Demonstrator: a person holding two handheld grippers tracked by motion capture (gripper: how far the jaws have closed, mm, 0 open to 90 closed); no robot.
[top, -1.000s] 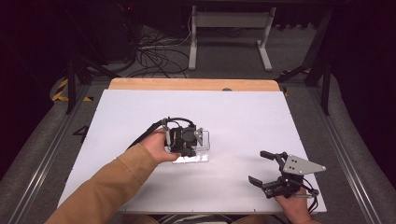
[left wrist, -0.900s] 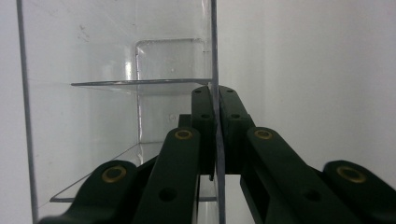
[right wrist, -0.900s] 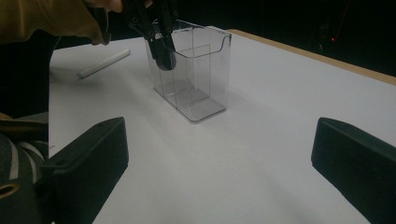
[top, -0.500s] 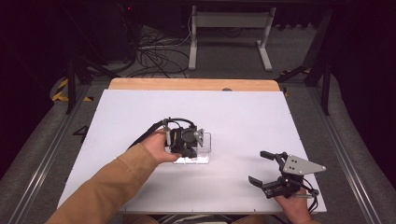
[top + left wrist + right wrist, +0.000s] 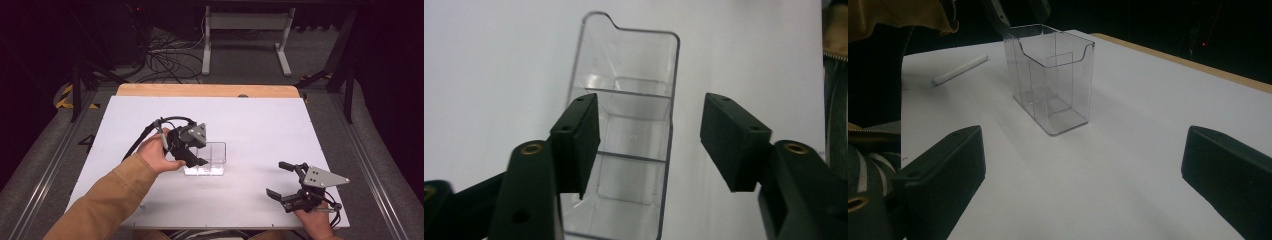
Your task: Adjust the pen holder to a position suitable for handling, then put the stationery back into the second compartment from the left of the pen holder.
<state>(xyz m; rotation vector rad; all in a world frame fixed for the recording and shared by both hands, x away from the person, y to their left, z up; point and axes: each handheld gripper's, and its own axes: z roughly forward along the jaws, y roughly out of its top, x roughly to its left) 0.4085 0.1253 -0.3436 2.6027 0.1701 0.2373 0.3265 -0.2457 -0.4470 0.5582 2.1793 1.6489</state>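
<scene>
In the high view, a clear plastic box (image 5: 207, 159) is standing upright on a smooth white sheet (image 5: 250, 125) that is covering the table, near the middle and a little toward the person's side. The box is rectangular, thin-walled and glossy, so its far edges are fading into the white beneath it. The left gripper (image 5: 196, 161), matte black with a grey three-cornered plate on top, is hovering at the box's left end, held by a hand (image 5: 156, 154) coming out of a tan sleeve (image 5: 100, 200). Its jaws have just been opening, and they are standing apart with no grip on the box. The right gripper (image 5: 280, 180) is resting well apart near the front right corner, its jaws spread wide with nothing between them; the hand holding it is being cut off by the bottom edge. A strip of bare wood (image 5: 205, 90) is showing along the table's far side.

In the left gripper view, the camera is looking down into the box (image 5: 634, 100), which is showing an open top with a notched rim and thin clear partitions inside. The two blocky black pads are standing on either side, the left one overlapping the box wall, the right one clear of it. How many compartments there are is hard to make out through the reflections.

In the right gripper view, the box (image 5: 1050, 75) is standing some way ahead between two widely parted black jaws. A white stick (image 5: 959, 69), perhaps chalk, is lying on the sheet behind it. Tan fabric is crowding the upper left corner, and the background is too dark to read.
</scene>
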